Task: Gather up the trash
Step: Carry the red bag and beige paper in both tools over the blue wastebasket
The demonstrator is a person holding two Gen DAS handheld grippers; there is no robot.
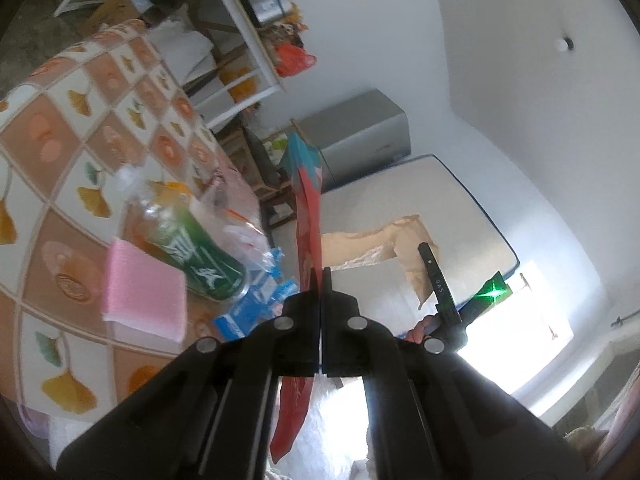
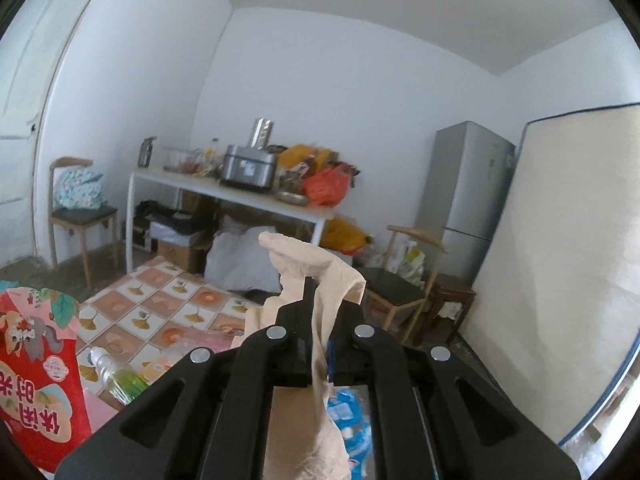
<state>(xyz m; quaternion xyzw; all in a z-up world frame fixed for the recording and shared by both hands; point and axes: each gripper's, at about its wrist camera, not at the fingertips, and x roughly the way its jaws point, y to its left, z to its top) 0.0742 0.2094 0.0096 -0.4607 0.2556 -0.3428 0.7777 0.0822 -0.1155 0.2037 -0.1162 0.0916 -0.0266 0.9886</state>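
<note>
Pinching a red snack bag point(image 1: 308, 216) edge-on, the left gripper point(image 1: 321, 276) had its jaws pressed flat together at the centre of the left wrist frame, the bag running up toward mid-frame and hanging down below the jaws. In the right wrist frame the same bag stood at the lower left point(image 2: 38, 376), its face showing large white Chinese characters on red and a cartoon grey animal above them; the characters were upside down and I could not read them surely.

The right gripper point(image 2: 318, 304) was closed on a beige crumpled paper point(image 2: 312, 264), which rose above the fingertips and trailed down between the jaws to the bottom edge.

On the checked tablecloth point(image 1: 60, 132) with orange leaf prints, at lower left of the left wrist frame, lay a clear plastic bottle point(image 1: 188, 236) with a green label bearing white Chinese writing, a pink cloth point(image 1: 144, 292) just beside it, and a blue-and-white wrapper point(image 1: 256, 300) touching the bottle's base. The wrapper's print was too blurred to read.

A black strip at right of centre carried the letters "DAS" point(image 1: 438, 280).
</note>
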